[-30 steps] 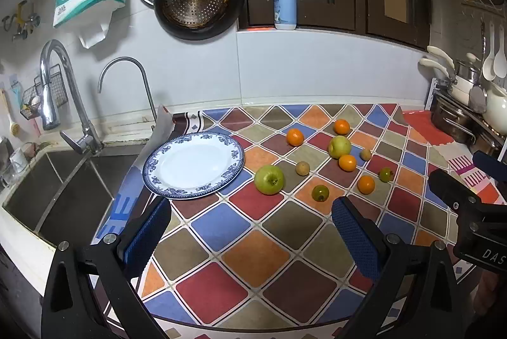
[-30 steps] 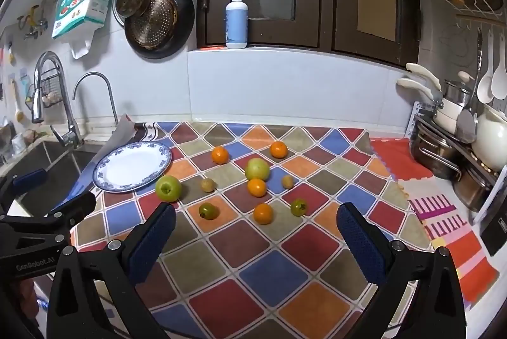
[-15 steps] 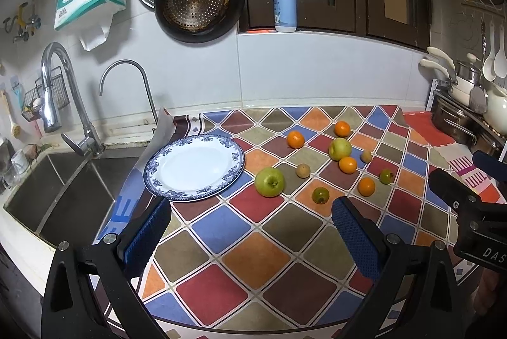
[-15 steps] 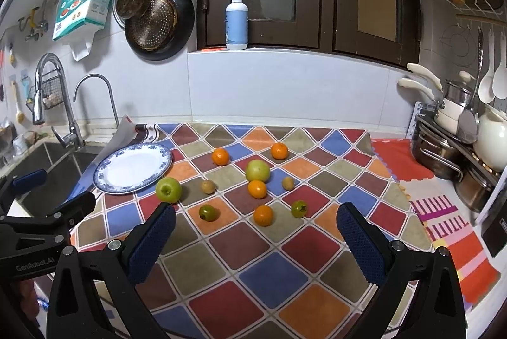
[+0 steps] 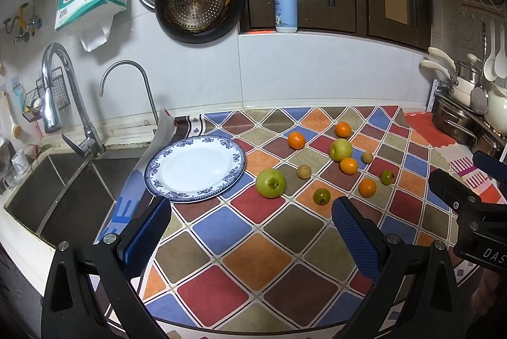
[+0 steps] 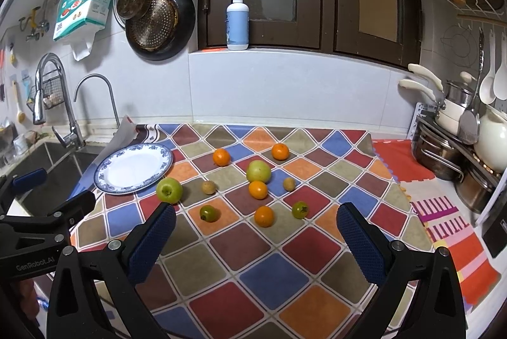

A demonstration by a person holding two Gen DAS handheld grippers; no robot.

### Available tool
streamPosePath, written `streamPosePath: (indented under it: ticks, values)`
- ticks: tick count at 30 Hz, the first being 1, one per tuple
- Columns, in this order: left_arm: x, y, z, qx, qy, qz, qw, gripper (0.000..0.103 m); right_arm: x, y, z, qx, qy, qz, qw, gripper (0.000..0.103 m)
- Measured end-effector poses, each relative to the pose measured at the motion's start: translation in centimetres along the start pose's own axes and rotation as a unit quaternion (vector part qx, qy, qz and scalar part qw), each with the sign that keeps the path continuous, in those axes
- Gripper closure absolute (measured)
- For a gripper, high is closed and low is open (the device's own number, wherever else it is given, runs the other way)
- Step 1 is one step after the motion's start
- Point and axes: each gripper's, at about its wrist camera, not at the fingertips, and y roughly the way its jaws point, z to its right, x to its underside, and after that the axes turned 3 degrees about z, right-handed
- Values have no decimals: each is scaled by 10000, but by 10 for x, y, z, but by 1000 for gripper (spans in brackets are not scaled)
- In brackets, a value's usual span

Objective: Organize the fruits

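- Left hand-held gripper (image 5: 250,231) fills the bottom of the left wrist view, jaws spread wide with nothing between them, above the checked cloth (image 5: 240,259) on the worktop.
- Right hand-held gripper (image 6: 255,236) fills the bottom of the right wrist view, likewise wide open and holding nothing; its dark body also shows at the right edge of the left wrist view.
- Sink (image 5: 60,196) lies at the left of the frame, beside the cloth.
- Blue-rimmed white plate (image 5: 195,167) sits left of centre on the cloth, bare.
- Green apple (image 5: 270,183) lies just right of the plate, apart from its rim.
- Second, paler apple (image 5: 341,149) lies right of centre, among the smaller fruit.
- Four oranges are scattered around it: two toward the back (image 5: 296,140) (image 5: 343,129), one touching or nearly touching the pale apple's near side (image 5: 349,165), one nearer the camera (image 5: 367,187).
- Two small green fruits (image 5: 322,196) (image 5: 387,177) lie nearest the grippers.
- Two small brownish fruits (image 5: 304,171) (image 5: 367,157) lie between the others.
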Motion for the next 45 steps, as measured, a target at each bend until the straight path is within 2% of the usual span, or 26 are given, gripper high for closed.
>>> streamPosePath:
  ticks: [32, 41, 45]
  values:
    - [-5, 6, -4, -11, 6, -17, 10000, 0, -2, 2, -1, -24, -2, -3, 10000, 1]
    - [0, 19, 4, 55, 101, -144, 9998, 0, -1, 18, 0, -122, 59, -178, 9998, 1]
    - [0, 24, 11, 186, 271, -67, 9994, 0, 2, 25, 3, -190, 90, -252, 9995, 1]
